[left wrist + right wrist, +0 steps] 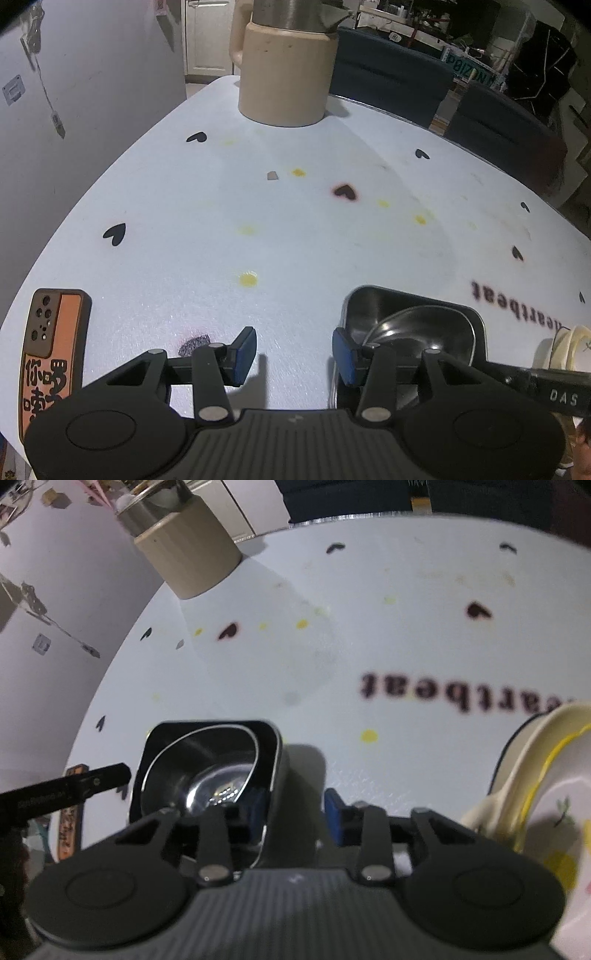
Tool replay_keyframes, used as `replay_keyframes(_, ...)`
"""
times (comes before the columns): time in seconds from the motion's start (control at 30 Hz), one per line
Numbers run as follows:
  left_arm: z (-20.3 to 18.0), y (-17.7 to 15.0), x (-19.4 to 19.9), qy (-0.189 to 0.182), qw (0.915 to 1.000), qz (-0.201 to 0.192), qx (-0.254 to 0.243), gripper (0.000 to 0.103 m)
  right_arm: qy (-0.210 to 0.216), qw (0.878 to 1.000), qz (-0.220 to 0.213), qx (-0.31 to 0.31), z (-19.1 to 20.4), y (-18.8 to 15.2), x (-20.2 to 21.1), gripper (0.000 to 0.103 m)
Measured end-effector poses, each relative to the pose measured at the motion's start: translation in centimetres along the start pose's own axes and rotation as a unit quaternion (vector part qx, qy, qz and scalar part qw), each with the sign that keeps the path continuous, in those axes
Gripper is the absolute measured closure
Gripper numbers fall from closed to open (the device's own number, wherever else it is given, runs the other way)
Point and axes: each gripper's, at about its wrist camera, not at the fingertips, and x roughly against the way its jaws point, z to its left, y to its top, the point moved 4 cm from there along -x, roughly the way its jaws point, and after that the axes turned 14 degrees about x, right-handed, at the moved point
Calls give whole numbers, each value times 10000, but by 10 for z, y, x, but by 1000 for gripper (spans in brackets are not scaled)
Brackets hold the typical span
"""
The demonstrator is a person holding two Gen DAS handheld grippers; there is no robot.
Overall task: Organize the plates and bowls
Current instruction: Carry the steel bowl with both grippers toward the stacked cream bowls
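A square steel bowl with a round steel bowl nested inside stands on the white tablecloth. My left gripper is open over bare cloth, with its right fingertip beside the square bowl's left rim. In the right wrist view my right gripper straddles the right wall of the square steel bowl. One pad is inside the bowl, the other is against the outer side, and both look pressed on the wall. The round bowl lies within.
A stack of cream dishes sits right of the steel bowls, its edge just showing. A phone in an orange case lies at the near left. A beige kettle stands at the far edge, with dark chairs behind the table.
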Motion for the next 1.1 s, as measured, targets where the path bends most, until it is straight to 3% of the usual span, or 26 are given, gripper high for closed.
replay_keyframes(0.23,-5,4,-11,-72,9998,-29,-190,56,11,9999,-16,155,9,-4,2,81)
replay_keyframes(0.57,-10,9,-8,-400,9991,-110,-93,56,119,9999,38,91,2,-8,5,81)
replay_keyframes(0.87,-22,-3,-19,-180,9974,171,-681,57,145,9999,18,67,3,-9,5,81)
replay_keyframes(0.93,-22,-4,-19,-222,9969,222,-722,61,148,9999,15,55,3,-8,5,81)
replay_keyframes(1.0,-25,-6,-18,-366,9959,282,-774,78,173,9998,11,75,4,-8,6,87)
replay_keyframes(1.1,-28,-9,-19,-363,9948,392,-871,83,216,9997,-1,108,6,-9,8,90)
